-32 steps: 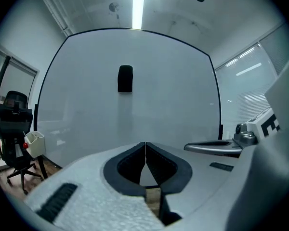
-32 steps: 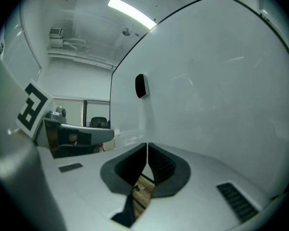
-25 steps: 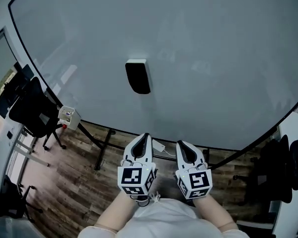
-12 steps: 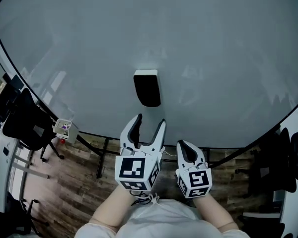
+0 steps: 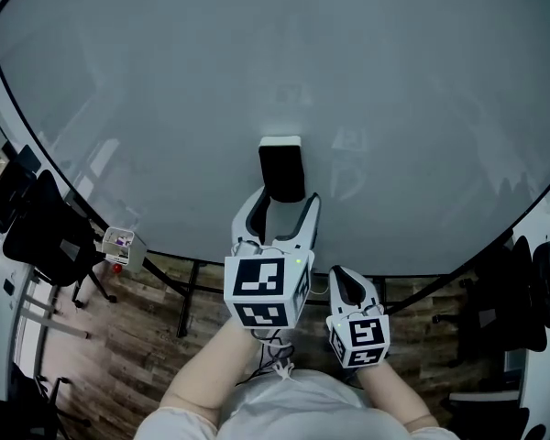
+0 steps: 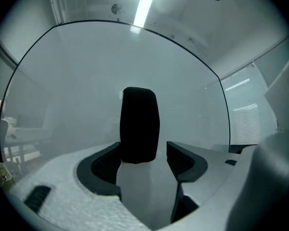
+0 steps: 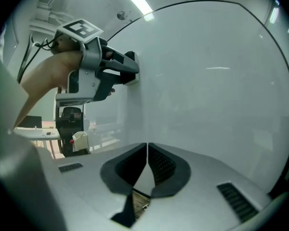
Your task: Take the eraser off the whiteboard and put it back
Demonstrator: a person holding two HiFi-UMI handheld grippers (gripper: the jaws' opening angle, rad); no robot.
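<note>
A black eraser [image 5: 282,170] with a white back sticks upright on the whiteboard [image 5: 394,108]. My left gripper [image 5: 282,200] points level at the board, and its jaws are opening on either side of the eraser's lower end. In the left gripper view the eraser [image 6: 140,124] stands between the dark pads [image 6: 185,160], with a gap showing on the right side. My right gripper [image 5: 340,275] hangs lower and to the right, shut and empty. In the right gripper view its pads [image 7: 156,165] meet, and the left gripper [image 7: 132,67] reaches the board above.
The whiteboard stands on a frame with dark legs [image 5: 191,282] over a wooden floor [image 5: 137,337]. A black office chair [image 5: 46,218] and a small white box [image 5: 121,244] are at the left. More dark chairs [image 5: 522,291] are at the right.
My left gripper has risen from beside the right one up to the eraser and gone from shut to wide open around its lower end. The right gripper has barely shifted.
</note>
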